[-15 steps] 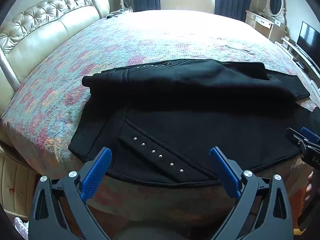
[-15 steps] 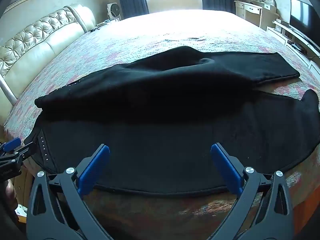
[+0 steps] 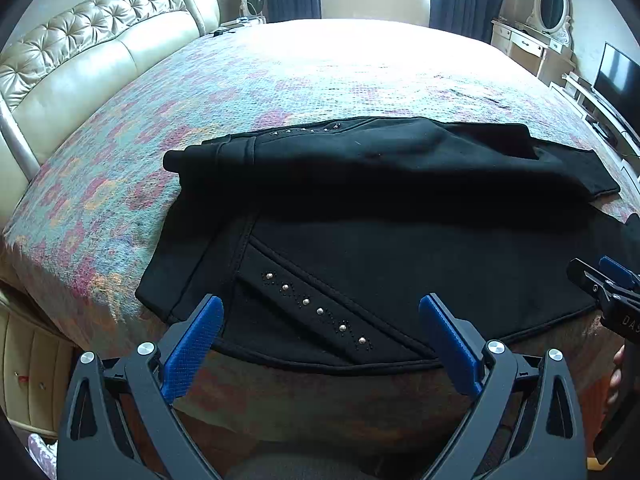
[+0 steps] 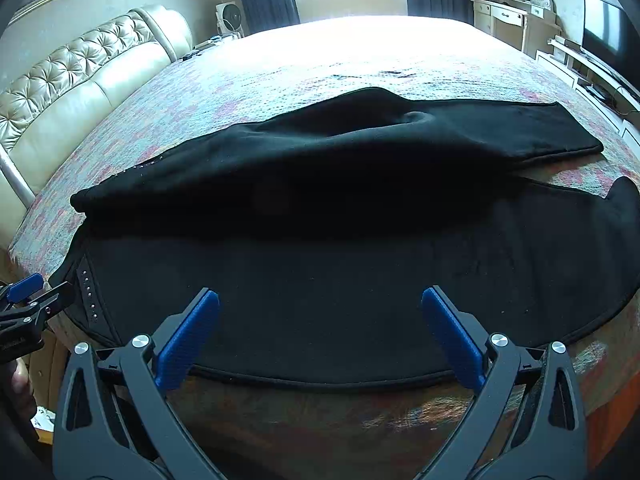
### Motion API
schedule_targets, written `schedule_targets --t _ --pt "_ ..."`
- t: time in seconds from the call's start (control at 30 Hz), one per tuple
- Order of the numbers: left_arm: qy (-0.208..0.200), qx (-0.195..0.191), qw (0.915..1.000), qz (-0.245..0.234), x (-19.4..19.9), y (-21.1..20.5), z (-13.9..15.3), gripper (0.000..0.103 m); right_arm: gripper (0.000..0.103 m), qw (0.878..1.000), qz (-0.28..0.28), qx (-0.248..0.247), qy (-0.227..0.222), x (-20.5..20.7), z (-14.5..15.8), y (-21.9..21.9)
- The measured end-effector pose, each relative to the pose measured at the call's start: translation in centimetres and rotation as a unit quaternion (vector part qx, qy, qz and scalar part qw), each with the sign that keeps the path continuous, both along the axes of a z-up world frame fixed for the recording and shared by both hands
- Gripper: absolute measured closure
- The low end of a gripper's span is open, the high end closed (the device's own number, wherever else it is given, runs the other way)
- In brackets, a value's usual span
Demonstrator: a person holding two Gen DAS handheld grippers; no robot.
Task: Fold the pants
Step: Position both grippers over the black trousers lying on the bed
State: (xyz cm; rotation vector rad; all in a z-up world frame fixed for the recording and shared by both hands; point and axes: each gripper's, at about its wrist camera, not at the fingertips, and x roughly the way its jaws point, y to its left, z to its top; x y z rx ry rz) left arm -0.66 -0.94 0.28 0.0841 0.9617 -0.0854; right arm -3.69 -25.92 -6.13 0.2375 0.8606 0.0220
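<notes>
Black pants (image 3: 380, 220) (image 4: 340, 220) lie across the near edge of the bed, waist to the left, legs stretching right. The far leg is bunched up over the near one. A studded pocket seam (image 3: 316, 308) shows near the waist. My left gripper (image 3: 320, 316) hovers open over the near hem at the waist end, nothing between its blue pads. My right gripper (image 4: 320, 312) stands open over the near leg's edge, also empty. Each gripper shows at the edge of the other's view: the right gripper (image 3: 608, 284), the left gripper (image 4: 28, 296).
The bed (image 3: 280, 80) has a patterned pink and teal cover and a tufted cream headboard (image 3: 80, 60) on the left. A dresser with mirror (image 3: 540, 32) and a TV (image 3: 620, 84) stand at the right. A fan (image 4: 230, 18) sits by the curtains.
</notes>
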Motion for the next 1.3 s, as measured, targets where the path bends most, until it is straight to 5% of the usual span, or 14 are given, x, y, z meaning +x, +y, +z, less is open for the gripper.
schedule_targets --t 1.1,1.3 --pt "0.005 0.001 1.0000 -0.005 0.0 -0.1 -0.2 0.006 0.002 1.000 0.010 -0.002 0.013 0.0 -0.5 0.7" --pt "0.049 -0.075 0.9950 -0.045 0.9 0.8 0.2 0.006 0.002 1.000 0.016 0.000 0.024 0.0 -0.3 0.7"
